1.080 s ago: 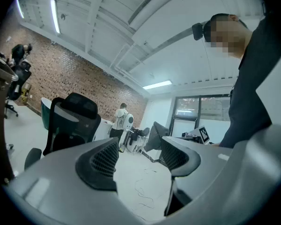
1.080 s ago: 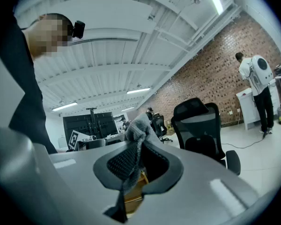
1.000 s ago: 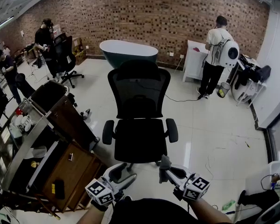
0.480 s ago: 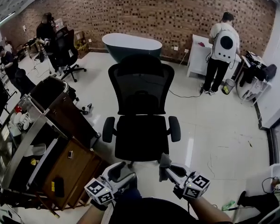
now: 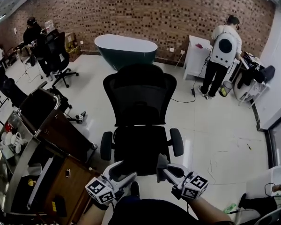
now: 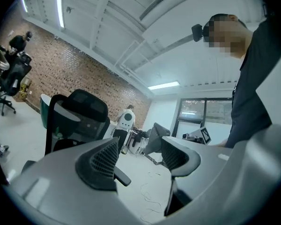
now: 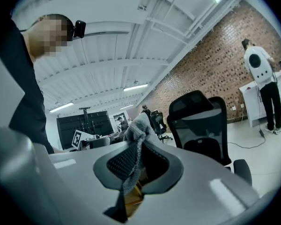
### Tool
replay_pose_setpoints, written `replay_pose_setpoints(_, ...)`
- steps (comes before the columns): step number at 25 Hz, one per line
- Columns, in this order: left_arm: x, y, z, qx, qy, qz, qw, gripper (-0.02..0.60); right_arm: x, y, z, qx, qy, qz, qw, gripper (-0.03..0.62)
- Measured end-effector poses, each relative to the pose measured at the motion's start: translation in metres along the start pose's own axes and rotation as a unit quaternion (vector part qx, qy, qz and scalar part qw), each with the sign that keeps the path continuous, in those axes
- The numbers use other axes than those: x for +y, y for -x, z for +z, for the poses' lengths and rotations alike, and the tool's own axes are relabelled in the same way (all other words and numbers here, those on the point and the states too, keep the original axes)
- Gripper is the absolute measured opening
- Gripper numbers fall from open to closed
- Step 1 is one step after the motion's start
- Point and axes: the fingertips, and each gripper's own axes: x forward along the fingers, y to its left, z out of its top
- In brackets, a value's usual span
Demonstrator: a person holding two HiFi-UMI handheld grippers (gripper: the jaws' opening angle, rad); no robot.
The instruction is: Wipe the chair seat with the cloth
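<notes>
the cloth [image 7: 139, 124] is clamped between the jaws of the right gripper [image 5: 165, 169], on the near side of the chair seat [image 5: 140, 146] — contact is not seen. the left gripper [image 6: 139, 154] is spread, nothing held. the cloth is judged soft, light and limp — a bunched fold is best pinched.

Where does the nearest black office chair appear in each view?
Head view: chair at the centre, seat nearest the camera.
Left gripper view: chair left of centre, above the jaws.
Right gripper view: chair right of centre, above the jaws.
Shared landmark: the brick wall behind it.
</notes>
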Motion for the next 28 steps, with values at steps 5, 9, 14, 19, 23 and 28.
replay_pose_setpoints(5, 0.062, -0.015, 0.024, 0.007, 0.004, -0.02, 0.9998, 0.31, -0.024, -0.068, 0.02, -0.003, -0.001, -0.009, 1.0, 0.036)
replay_pose_setpoints(9, 0.105, -0.02, 0.037, 0.011, 0.006, -0.032, 0.9994, 0.31, -0.041, -0.11, 0.032, -0.008, -0.001, -0.017, 1.0, 0.035)
replay_pose_setpoints(14, 0.135, -0.03, 0.049, 0.016, 0.003, -0.039, 0.9991, 0.31, -0.057, -0.142, 0.041, -0.011, -0.002, -0.019, 1.0, 0.036)
replay_pose_setpoints(19, 0.143, -0.045, 0.055, 0.028, 0.011, -0.034, 0.999, 0.31, -0.075, -0.156, 0.037, -0.001, -0.01, -0.017, 1.0, 0.036)
replay_pose_setpoints(23, 0.149, -0.056, 0.051, 0.03, 0.015, -0.028, 0.999, 0.31, -0.091, -0.165, 0.034, 0.012, -0.014, -0.006, 1.0, 0.035)
replay_pose_setpoints(28, 0.166, -0.063, 0.043, 0.039, 0.019, -0.004, 0.9991, 0.31, -0.108, -0.185, 0.025, 0.033, -0.012, 0.014, 0.999, 0.036)
